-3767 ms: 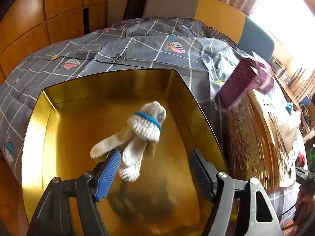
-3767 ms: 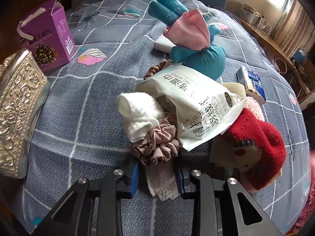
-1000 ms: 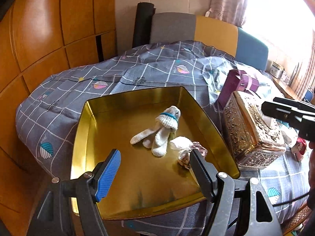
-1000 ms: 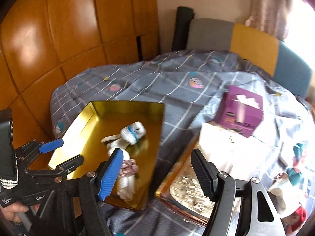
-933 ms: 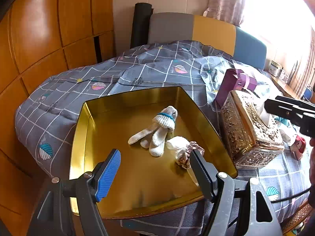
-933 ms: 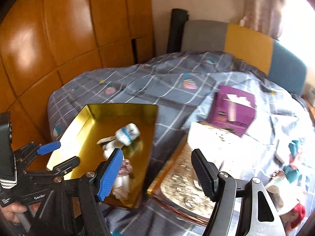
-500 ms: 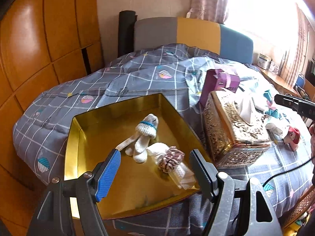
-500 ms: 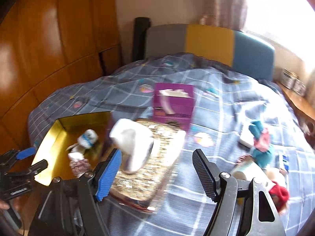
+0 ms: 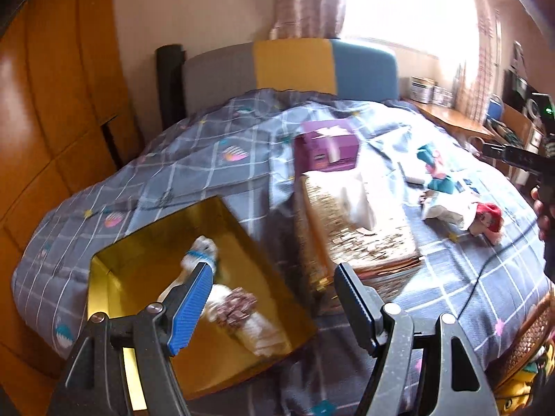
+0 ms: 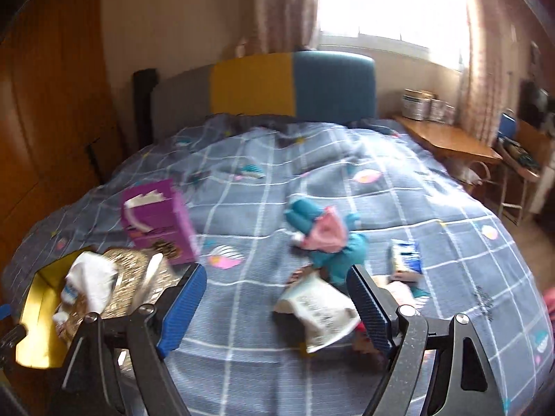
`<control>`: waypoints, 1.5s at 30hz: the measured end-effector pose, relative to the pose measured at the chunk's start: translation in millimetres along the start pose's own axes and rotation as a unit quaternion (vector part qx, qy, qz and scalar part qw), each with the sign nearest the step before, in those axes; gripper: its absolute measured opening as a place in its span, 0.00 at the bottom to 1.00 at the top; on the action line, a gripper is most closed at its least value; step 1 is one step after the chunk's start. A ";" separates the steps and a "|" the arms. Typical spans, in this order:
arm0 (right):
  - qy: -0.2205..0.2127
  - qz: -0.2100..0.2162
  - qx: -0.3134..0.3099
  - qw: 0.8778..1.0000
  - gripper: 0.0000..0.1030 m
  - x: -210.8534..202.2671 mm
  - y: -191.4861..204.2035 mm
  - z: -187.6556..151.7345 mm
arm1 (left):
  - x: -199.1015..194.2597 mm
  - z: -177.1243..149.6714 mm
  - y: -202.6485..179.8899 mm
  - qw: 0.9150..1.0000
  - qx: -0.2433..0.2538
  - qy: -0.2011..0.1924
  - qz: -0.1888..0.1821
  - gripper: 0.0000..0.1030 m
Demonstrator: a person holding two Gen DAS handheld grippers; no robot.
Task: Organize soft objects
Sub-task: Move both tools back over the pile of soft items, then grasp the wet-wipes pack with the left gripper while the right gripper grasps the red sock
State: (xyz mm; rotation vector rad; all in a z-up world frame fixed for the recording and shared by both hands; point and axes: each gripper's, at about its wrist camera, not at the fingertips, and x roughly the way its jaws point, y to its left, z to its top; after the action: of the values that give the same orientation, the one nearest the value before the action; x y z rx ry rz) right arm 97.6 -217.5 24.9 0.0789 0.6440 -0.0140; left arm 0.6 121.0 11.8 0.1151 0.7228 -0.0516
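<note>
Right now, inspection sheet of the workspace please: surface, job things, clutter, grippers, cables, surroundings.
Surface: bed under a grey grid-pattern quilt, rumpled near the headboard.
Job's things: shiny gold metal tray holds a white sock bundle with blue band and a pink-brown fabric scrunchie; teal and pink plush toy and red knitted doll lie on the quilt.
Clutter: purple cardboard box, ornate gold tissue box, white printed wipes packet.
Grippers: left gripper open, empty; right gripper open, empty, jaws just been opening.
Cables: thin black cable across the quilt.
Surroundings: wooden wardrobe panels, grey, yellow and blue headboard, bright window.
</note>
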 end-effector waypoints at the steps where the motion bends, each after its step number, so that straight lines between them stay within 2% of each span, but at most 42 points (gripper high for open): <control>1: -0.003 -0.015 0.010 1.000 0.83 1.0 -11.8 1.1 | 0.1 3.9 -7.0 1.000 0.008 -0.002 -0.006 0.71; 7: -0.013 -0.102 0.085 0.991 0.84 15.6 -91.1 0.0 | 4.8 28.5 -46.6 0.997 0.037 -0.002 -0.061 0.71; 11: -0.001 -0.140 0.162 0.977 0.84 28.7 -143.6 -20.5 | 13.9 46.4 -79.3 0.992 0.057 0.014 -0.109 0.71; 12: 0.014 -0.143 0.189 0.971 0.84 31.7 -156.5 -27.0 | 17.7 50.6 -89.0 0.991 0.062 0.020 -0.120 0.71; 13: 0.024 -0.134 0.222 0.965 0.84 33.7 -168.6 -29.4 | 22.6 54.5 -99.2 0.989 0.065 0.029 -0.133 0.71; 15: 0.014 -0.114 0.273 0.955 0.84 30.4 -185.5 -33.6 | 33.0 60.8 -118.5 0.984 0.065 0.047 -0.162 0.71; 18: 0.025 -0.102 0.294 0.950 0.84 32.7 -191.1 -37.9 | 51.0 67.5 -152.2 0.974 0.063 0.077 -0.202 0.71; 23: 0.026 -0.084 0.287 0.954 0.84 34.7 -184.3 -37.3 | 100.2 81.4 -202.6 0.957 0.031 0.144 -0.250 0.71; 26: 0.025 -0.075 0.283 0.956 0.84 34.6 -182.2 -37.6 | 137.1 87.0 -226.1 0.946 -0.003 0.189 -0.265 0.71; 28: 0.027 -0.068 0.285 0.956 0.84 36.0 -182.3 -37.9 | 163.2 90.8 -236.7 0.933 -0.042 0.224 -0.277 0.72; 33: 0.032 -0.053 0.291 0.955 0.85 39.2 -183.5 -38.8 | 216.5 96.8 -255.5 0.911 -0.133 0.282 -0.272 0.79; 38: 0.034 -0.038 0.298 0.953 0.85 40.2 -184.2 -39.6 | 254.8 93.9 -267.3 0.885 -0.201 0.331 -0.258 0.80; 39: 0.035 -0.035 0.299 0.953 0.85 40.9 -184.4 -39.9 | 258.7 94.1 -269.7 0.883 -0.207 0.334 -0.256 0.80; 43: 0.043 -0.026 0.304 0.951 0.85 44.4 -184.6 -40.3 | 271.8 93.3 -280.3 0.886 -0.211 0.342 -0.232 0.83; 44: 0.044 -0.026 0.303 0.952 0.85 45.0 -184.3 -40.3 | 273.1 93.2 -281.3 0.889 -0.209 0.341 -0.224 0.82; 45: 0.044 -0.026 0.303 0.952 0.85 45.0 -184.1 -40.7 | 275.1 93.5 -283.4 0.893 -0.202 0.339 -0.216 0.76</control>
State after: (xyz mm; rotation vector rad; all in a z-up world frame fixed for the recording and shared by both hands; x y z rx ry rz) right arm 102.3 -397.4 -47.3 0.6593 0.7126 -0.2617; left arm 243.5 -173.7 -125.7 -0.4549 1.4345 -0.2955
